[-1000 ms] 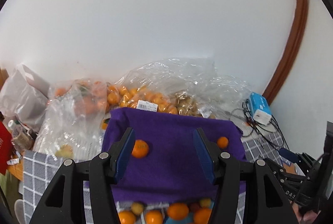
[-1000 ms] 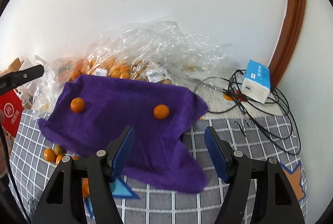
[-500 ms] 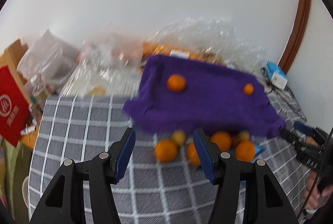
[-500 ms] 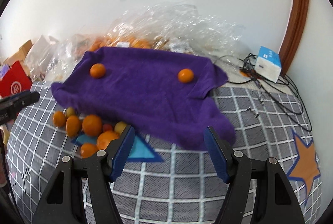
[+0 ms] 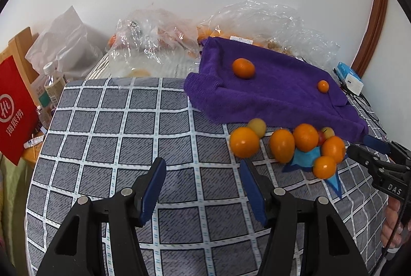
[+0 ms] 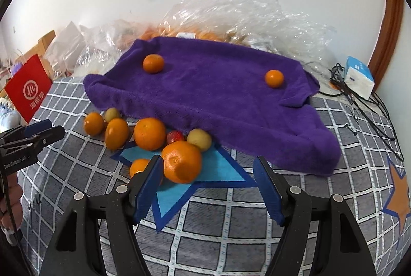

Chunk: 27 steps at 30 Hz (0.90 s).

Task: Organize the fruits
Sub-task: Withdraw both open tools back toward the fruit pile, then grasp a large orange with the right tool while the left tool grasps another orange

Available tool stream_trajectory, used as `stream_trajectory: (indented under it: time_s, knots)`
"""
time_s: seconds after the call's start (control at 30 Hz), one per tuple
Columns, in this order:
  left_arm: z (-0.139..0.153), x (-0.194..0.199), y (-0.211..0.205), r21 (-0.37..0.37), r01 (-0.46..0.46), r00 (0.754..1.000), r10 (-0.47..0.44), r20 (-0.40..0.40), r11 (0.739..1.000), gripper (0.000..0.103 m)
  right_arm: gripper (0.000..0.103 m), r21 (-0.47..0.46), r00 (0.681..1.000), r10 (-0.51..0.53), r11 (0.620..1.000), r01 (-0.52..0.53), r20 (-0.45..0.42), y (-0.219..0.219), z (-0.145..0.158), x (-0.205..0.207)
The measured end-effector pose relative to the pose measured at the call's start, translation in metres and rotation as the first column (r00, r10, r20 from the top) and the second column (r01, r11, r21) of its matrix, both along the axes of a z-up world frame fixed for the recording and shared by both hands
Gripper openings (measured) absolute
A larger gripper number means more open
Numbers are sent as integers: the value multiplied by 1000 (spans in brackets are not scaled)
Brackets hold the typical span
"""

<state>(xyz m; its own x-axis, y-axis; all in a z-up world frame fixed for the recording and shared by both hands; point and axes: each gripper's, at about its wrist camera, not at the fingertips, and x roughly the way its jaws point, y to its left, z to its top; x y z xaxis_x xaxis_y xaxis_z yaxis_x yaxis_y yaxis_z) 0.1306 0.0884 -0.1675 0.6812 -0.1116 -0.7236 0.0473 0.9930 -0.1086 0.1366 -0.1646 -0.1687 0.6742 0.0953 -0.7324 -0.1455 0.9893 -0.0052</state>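
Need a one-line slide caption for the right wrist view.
Open right claw hovers before a pile of oranges beside a purple towel carrying two small oranges.

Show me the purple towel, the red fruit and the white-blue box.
purple towel [image 6: 218,98], right wrist view, middle of its top.
red fruit [image 6: 175,136], right wrist view, its visible top.
white-blue box [image 6: 359,77], right wrist view, its side.

right claw [image 6: 209,169] gapes wide above a big orange [image 6: 181,161], purple towel [image 6: 221,98] beyond.
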Motion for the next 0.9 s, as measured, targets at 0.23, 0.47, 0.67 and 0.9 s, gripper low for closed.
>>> stream_trajectory:
  time_s: [0.23,0.47,0.67,0.9]
  knots:
    - [-19,4,4,31,-5,999,6,-35,1000,58,71,28,999,15,1000,-14,-38,9,-12,11]
    - [-23,-1,12,-24,-28,999,28,-23,999,58,72,37,999,-2,999,4,-53,10,-19,23]
    - [-24,-1,9,-4,-24,999,24,-28,1000,59,69,51,998,17,999,-14,-67,13,-27,30]
    - [-25,-1,8,7,-18,999,18,-34,1000,61,42,59,996,70,996,-67,-47,13,-27,21]
